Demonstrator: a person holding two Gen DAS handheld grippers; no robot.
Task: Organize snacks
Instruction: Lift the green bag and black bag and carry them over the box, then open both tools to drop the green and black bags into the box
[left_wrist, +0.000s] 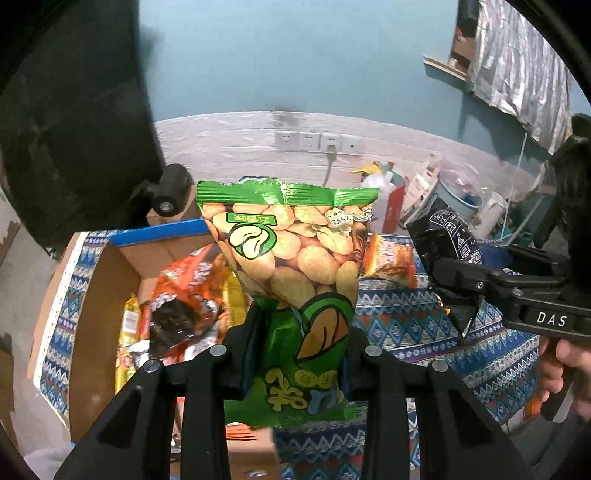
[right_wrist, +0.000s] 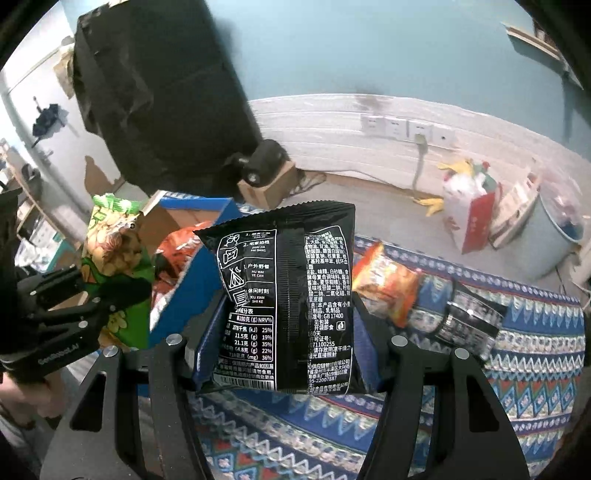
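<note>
My left gripper (left_wrist: 301, 354) is shut on a green bean-snack bag (left_wrist: 291, 266), held upright above the right edge of an open cardboard box (left_wrist: 107, 280) with several snack packs inside. My right gripper (right_wrist: 288, 332) is shut on a black snack bag (right_wrist: 291, 295), held upright above the patterned cloth. The black bag also shows in the left wrist view (left_wrist: 447, 243), to the right of the green bag. The green bag also shows in the right wrist view (right_wrist: 114, 258), at left, over the box (right_wrist: 192, 206). An orange snack pack (right_wrist: 384, 288) and a black pack (right_wrist: 469, 321) lie on the cloth.
A blue patterned cloth (right_wrist: 535, 369) covers the table. Behind it are the floor, a wall with sockets (left_wrist: 314, 142), a small cardboard box with a black device (right_wrist: 266, 177), bags and a bucket (right_wrist: 554, 236) at right. A large black object (right_wrist: 159, 92) stands at left.
</note>
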